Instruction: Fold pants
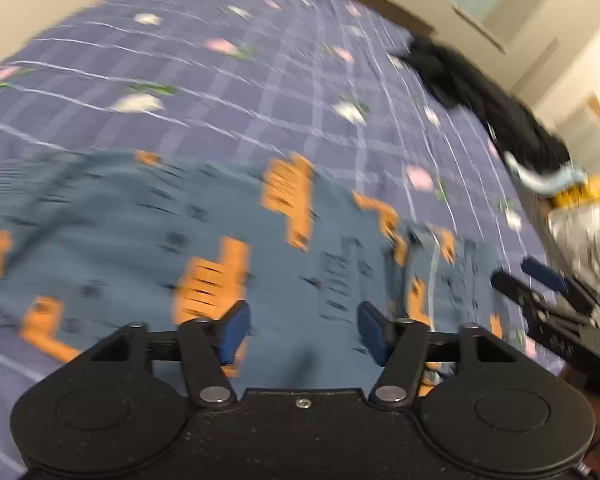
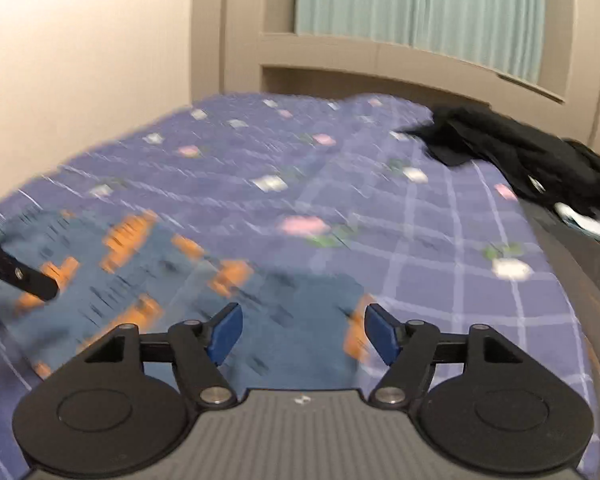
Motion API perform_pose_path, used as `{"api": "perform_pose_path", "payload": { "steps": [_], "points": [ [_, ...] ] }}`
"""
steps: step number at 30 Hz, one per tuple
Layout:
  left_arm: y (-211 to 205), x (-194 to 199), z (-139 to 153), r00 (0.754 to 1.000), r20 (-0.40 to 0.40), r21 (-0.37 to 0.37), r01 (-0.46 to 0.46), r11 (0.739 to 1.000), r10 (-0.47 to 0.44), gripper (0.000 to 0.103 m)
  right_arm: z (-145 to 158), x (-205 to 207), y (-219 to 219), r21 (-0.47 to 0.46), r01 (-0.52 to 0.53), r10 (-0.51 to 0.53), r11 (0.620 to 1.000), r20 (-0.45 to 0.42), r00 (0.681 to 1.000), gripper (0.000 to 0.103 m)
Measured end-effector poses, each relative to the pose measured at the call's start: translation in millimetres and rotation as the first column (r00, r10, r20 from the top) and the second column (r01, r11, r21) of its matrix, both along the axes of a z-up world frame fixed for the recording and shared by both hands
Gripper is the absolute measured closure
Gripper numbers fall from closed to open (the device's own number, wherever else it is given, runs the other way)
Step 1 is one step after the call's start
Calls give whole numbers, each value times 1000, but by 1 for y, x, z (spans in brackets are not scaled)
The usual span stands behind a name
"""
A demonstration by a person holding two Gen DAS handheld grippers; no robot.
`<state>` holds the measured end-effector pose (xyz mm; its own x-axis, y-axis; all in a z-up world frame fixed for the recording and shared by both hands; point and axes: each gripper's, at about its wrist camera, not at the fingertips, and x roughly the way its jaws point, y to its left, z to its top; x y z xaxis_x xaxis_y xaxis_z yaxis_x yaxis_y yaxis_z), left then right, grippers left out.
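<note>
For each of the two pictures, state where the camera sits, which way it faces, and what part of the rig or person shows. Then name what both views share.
Left wrist: on the left gripper, facing down over the blue pants on the bed; jaws open, right gripper at right edge.
Right wrist: on the right gripper, facing across the bed toward the headboard; jaws open, left gripper's finger at left.
Shared: pants, checked bedspread, black clothes.

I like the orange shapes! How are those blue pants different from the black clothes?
The blue pants carry orange shapes; the black clothes look plain. The pants lie spread flat near the grippers; the black clothes sit bunched at the bed's far edge. Both rest on the checked bedspread.
</note>
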<state>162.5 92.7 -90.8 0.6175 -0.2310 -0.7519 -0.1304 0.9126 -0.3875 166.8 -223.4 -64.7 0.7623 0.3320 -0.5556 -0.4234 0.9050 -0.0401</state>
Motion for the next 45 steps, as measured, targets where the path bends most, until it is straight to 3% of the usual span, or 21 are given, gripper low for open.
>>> {"api": "perform_pose_path", "payload": {
  "steps": [3, 7, 13, 16, 19, 22, 24, 26, 28, 30, 34, 37, 40, 44, 45],
  "points": [
    [51, -17, 11, 995, 36, -21, -92, 995, 93, 28, 13, -14, 36, 27, -79, 78, 997, 22, 997, 22],
    [129, -32, 19, 978, 18, 40, -210, 977, 209, 26, 15, -46, 105, 20, -253, 252, 967, 36, 967, 20],
    [210, -44, 12, 946, -22, -51, -324, 945, 323, 21, -3, -98, 239, -92, -515, 522, 852, 80, 849, 22],
    [227, -44, 1, 939, -40, -101, -343, 934, 341, 21, -18, -114, 295, -210, -570, 600, 795, 124, 791, 28],
    [231, -43, -7, 943, -41, -124, -332, 935, 330, 21, -32, -119, 335, -284, -575, 627, 767, 145, 765, 40],
    [239, -38, -17, 945, -49, -171, -328, 929, 324, 21, -45, -114, 365, -336, -551, 622, 764, 152, 768, 48],
    [243, -36, -23, 945, -57, -223, -326, 919, 322, 21, -59, -104, 384, -381, -528, 608, 759, 125, 784, 49],
    [244, -33, -25, 947, -61, -262, -319, 911, 314, 19, -73, -92, 393, -420, -500, 590, 757, 113, 799, 56],
    [242, -30, -26, 952, -57, -286, -303, 909, 300, 16, -74, -78, 389, -376, -478, 552, 794, 117, 825, 78],
    [240, -25, -28, 954, -60, -305, -298, 905, 294, 14, -72, -61, 379, -314, -441, 494, 841, 111, 862, 87],
    [232, -13, -35, 956, -62, -365, -288, 885, 286, 14, -57, -47, 345, -157, -391, 410, 907, 113, 905, 91],
    [223, -6, -40, 958, -52, -437, -275, 857, 281, 14, -47, -45, 324, -45, -383, 385, 923, 92, 918, 94],
    [216, -2, -47, 958, -36, -525, -262, 810, 286, 12, -43, -48, 317, -10, -395, 395, 918, 76, 915, 94],
    [209, 0, -50, 959, -32, -523, -255, 813, 281, 11, -44, -53, 321, -25, -467, 468, 884, 36, 883, 89],
    [208, -1, -52, 960, -35, -529, -255, 810, 279, 11, -43, -53, 317, -12, -481, 481, 877, 30, 876, 83]
  ]
}}
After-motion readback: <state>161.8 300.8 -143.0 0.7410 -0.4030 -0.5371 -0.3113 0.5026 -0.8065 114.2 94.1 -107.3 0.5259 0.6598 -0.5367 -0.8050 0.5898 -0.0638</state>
